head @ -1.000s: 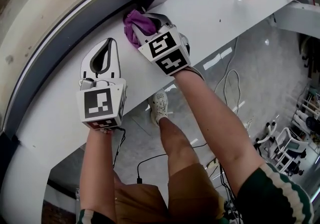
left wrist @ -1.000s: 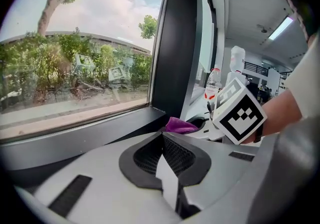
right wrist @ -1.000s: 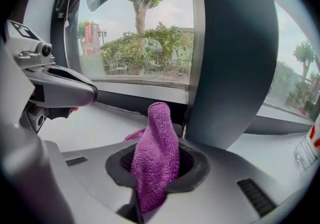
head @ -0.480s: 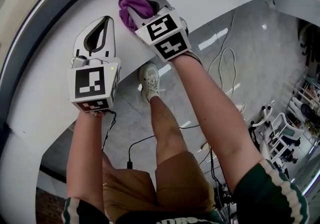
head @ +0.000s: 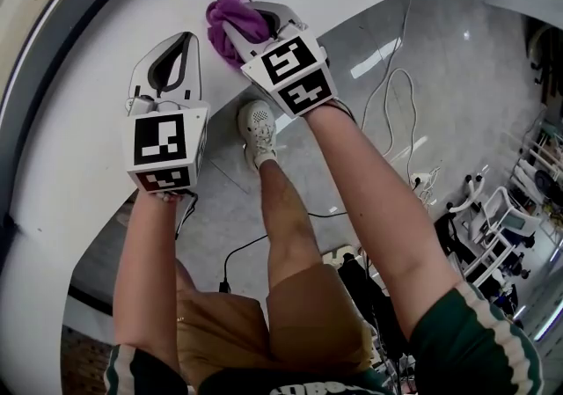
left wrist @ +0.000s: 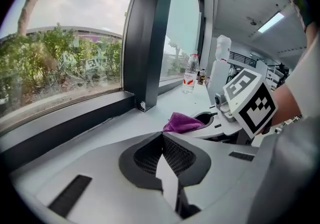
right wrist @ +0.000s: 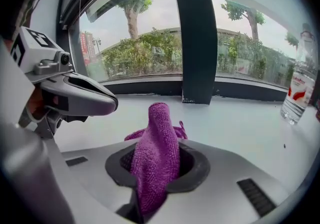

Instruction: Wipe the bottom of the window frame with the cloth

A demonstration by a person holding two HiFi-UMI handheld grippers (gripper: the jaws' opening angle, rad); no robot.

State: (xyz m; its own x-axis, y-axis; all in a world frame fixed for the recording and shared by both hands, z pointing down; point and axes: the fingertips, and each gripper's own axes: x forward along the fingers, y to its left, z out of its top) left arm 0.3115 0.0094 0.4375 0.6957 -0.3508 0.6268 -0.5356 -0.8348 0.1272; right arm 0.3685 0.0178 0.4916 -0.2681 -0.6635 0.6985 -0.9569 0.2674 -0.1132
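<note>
A purple cloth (head: 229, 13) (right wrist: 158, 148) bunches out from between the jaws of my right gripper (head: 232, 29) (right wrist: 159, 162), which is shut on it over the white sill (head: 84, 151). Seen from the left gripper view, the cloth (left wrist: 182, 122) hangs a little short of the dark bottom rail of the window frame (left wrist: 75, 118) (right wrist: 240, 90) (head: 66, 50). My left gripper (head: 182, 41) (left wrist: 162, 135) hovers beside it to the left, jaws shut and holding nothing. In the right gripper view the left gripper (right wrist: 75, 96) shows at the left edge.
A dark upright mullion (right wrist: 192, 38) (left wrist: 150, 43) meets the bottom rail ahead of the cloth. A clear water bottle (right wrist: 298, 91) (left wrist: 190, 73) stands on the sill far to the right. Below the sill's front edge lie the floor and cables (head: 396, 112).
My right gripper with the cloth has drawn back from the mullion's foot toward the sill's front edge. The left gripper has kept its place beside it. The bottle has left the head view.
</note>
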